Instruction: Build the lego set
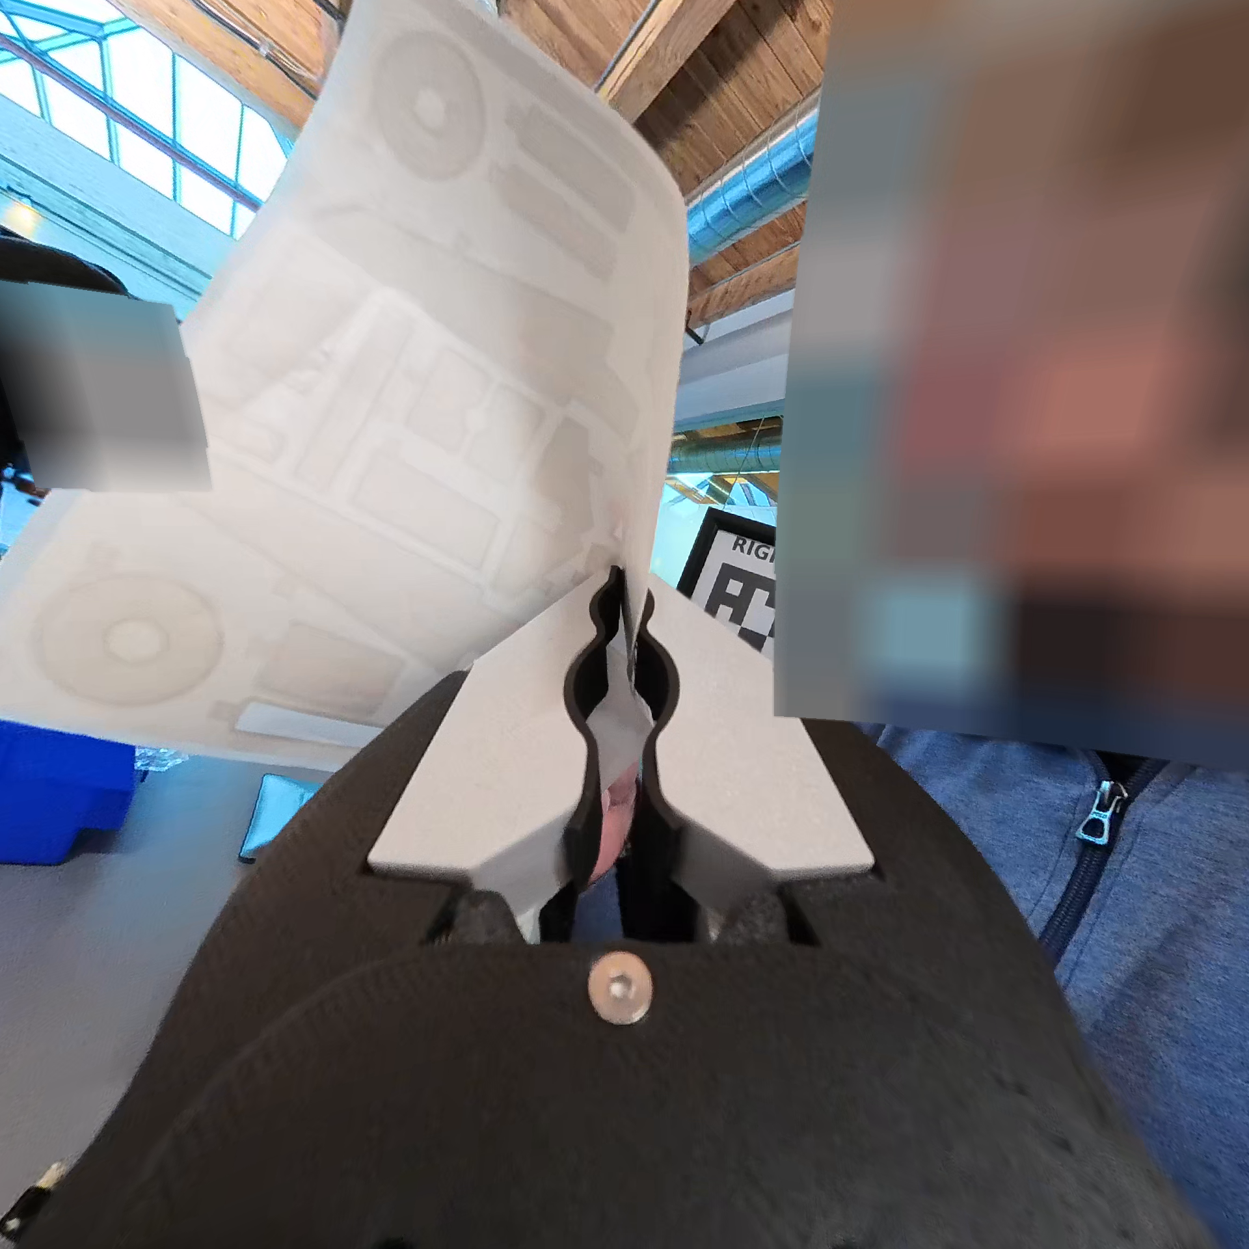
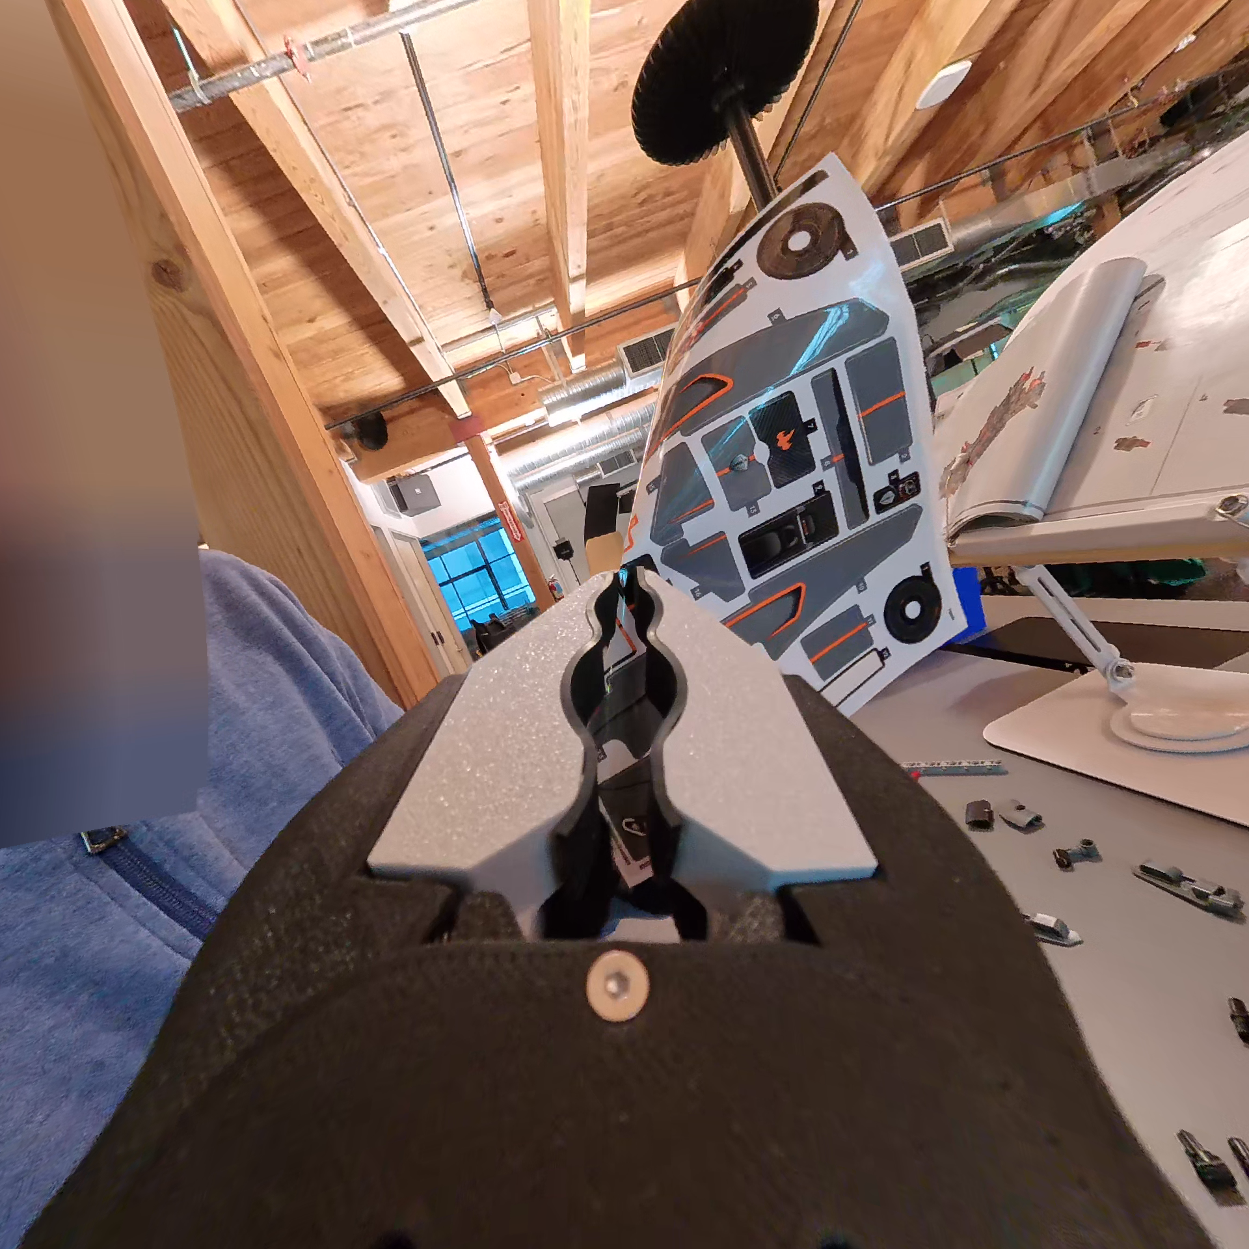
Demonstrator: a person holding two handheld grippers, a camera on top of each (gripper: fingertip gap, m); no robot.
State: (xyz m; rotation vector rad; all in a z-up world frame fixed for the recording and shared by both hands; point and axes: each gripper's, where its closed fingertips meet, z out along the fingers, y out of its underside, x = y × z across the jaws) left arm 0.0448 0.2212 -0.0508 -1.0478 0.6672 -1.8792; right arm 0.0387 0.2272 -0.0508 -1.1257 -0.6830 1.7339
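Note:
A sticker sheet is held up in the air between both grippers. In the left wrist view I see its plain white back point(image 1: 419, 405), curled over. My left gripper point(image 1: 625, 588) is shut on the sheet's lower edge. In the right wrist view the printed side point(image 2: 797, 473) shows grey, black and orange stickers. My right gripper point(image 2: 625, 581) is shut on the sheet's lower left corner, and the sheet runs down between the fingers. Several small grey and black lego pieces point(image 2: 1179, 889) lie loose on the grey table point(image 2: 1014, 946) at the right.
An open instruction booklet point(image 2: 1054, 432) rests on a white stand point(image 2: 1149, 737) at the right. A black toothed disc on a rod point(image 2: 723, 74) shows above the sheet. A blue bin point(image 1: 61, 791) stands at the left. A person in a blue zip fleece point(image 1: 1149, 912) is close behind. My left and right fingertips are right by each other.

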